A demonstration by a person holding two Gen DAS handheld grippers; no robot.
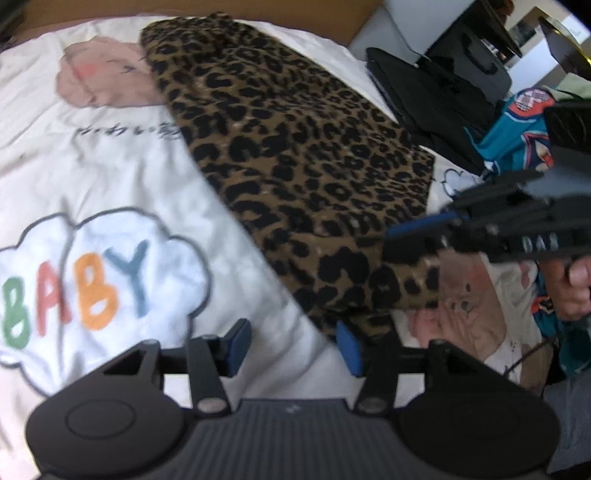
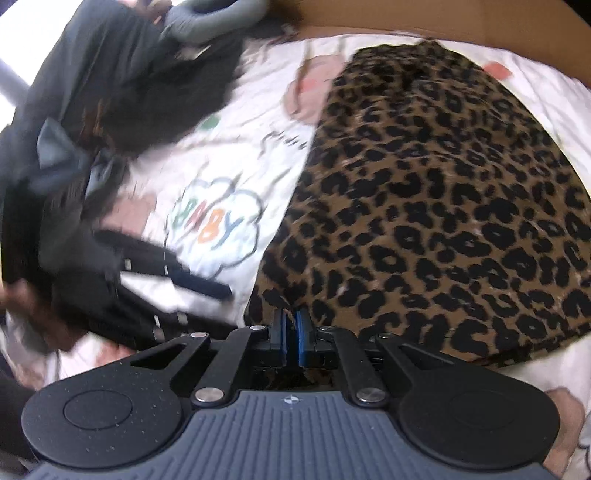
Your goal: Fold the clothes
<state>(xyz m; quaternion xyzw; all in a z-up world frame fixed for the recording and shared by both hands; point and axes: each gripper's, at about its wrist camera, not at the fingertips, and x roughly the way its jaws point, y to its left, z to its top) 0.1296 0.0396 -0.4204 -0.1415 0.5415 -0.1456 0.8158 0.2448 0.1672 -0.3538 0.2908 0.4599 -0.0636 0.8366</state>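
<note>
A leopard-print garment lies flat across a white bed sheet printed with "BABY" in a cloud. My left gripper is open over the sheet. Its right pad sits against the garment's near corner, and only sheet shows between the pads. My right gripper comes in from the right and is shut on the garment's side edge. In the right wrist view the right gripper has its blue pads pressed together at the rim of the garment. The blurred left gripper is at the left.
A pile of dark clothes and a teal printed garment lie at the bed's right side. More dark clothing is heaped at the far left of the right wrist view. A hand holds the right gripper. A brown board borders the far edge.
</note>
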